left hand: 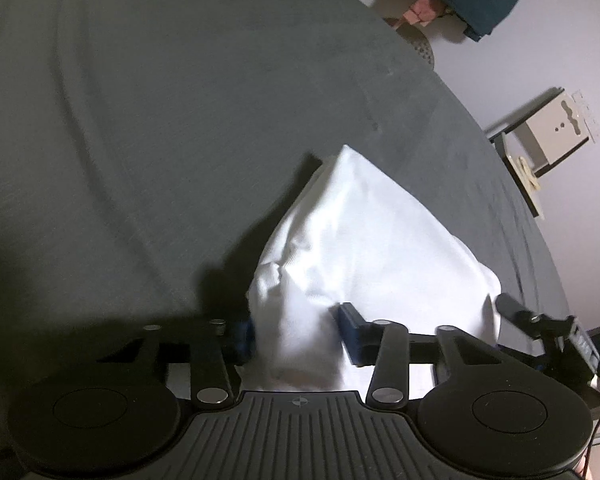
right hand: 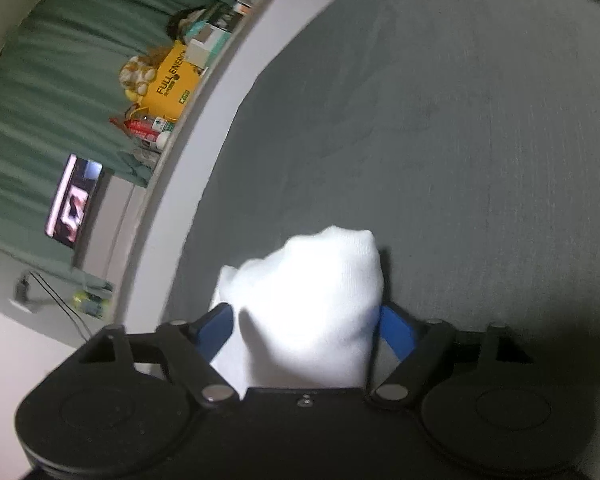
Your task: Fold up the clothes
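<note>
The big grey bed [left hand: 180, 120] is filling most of both views, and the white garment [left hand: 364, 240] is sitting on it near the edge, bunched between the two tools. In the left wrist view it's tapering to a corner pointing away from the camera, long axis running from the fingers out toward that far corner. The left hand-held gripper [left hand: 296, 332] is clamping onto the near end of the cloth, blue pads pressing in from both sides.

In the right wrist view the garment [right hand: 312, 300] is showing up as a rounded lump sticking up and away, and the right hand-held gripper [right hand: 306, 332] is pinching it the same way.

Only the left view is catching the right tool poking in at the garment's right edge, plus a small white box [left hand: 556, 128] on a dark stand by the wall. Only the right view is showing the green curtain [right hand: 40, 100], a yellow box [right hand: 172, 80] and a lit screen [right hand: 72, 200] beyond the bed.
</note>
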A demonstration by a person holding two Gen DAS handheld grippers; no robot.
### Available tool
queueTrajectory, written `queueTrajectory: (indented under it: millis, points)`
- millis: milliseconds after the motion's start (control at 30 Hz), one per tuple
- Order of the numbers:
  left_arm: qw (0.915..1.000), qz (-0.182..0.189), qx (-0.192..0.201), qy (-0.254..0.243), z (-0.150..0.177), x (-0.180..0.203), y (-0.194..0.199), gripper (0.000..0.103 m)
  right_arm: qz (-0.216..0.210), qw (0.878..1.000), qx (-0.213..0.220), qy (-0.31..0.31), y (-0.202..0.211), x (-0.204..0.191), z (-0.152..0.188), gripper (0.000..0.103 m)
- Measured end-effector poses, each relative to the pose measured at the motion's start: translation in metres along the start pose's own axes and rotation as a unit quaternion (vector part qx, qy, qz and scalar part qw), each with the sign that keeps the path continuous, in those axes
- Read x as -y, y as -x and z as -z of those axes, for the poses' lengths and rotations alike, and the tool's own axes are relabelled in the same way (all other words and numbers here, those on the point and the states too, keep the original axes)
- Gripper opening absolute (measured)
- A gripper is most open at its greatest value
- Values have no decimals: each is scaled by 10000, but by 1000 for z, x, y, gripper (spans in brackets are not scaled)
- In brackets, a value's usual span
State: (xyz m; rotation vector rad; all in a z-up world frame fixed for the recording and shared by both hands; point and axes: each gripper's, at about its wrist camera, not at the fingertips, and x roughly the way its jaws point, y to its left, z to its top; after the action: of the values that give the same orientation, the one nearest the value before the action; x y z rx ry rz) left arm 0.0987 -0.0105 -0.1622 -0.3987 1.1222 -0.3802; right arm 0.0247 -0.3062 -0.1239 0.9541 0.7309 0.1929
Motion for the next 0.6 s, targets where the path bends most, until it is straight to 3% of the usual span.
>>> queueTrajectory:
  millis: [167,333,467,600]
  points:
    - [9956,-482,415,-687,12,27,10,33,-49,9999,163,4,6,8,2,46]
    - [9831,-742,1002,-1339,27,58,24,31,-153,9990,395,-108,17,6,-1,39]
    - [9767,-265,1379,-1621,30,92,37,30,-104,9961,872,39,46,-6,-20,38]
    - [9647,216,1638,-2049,22,158,30,30,151,9870,1594,160,107,-2,-54,38]
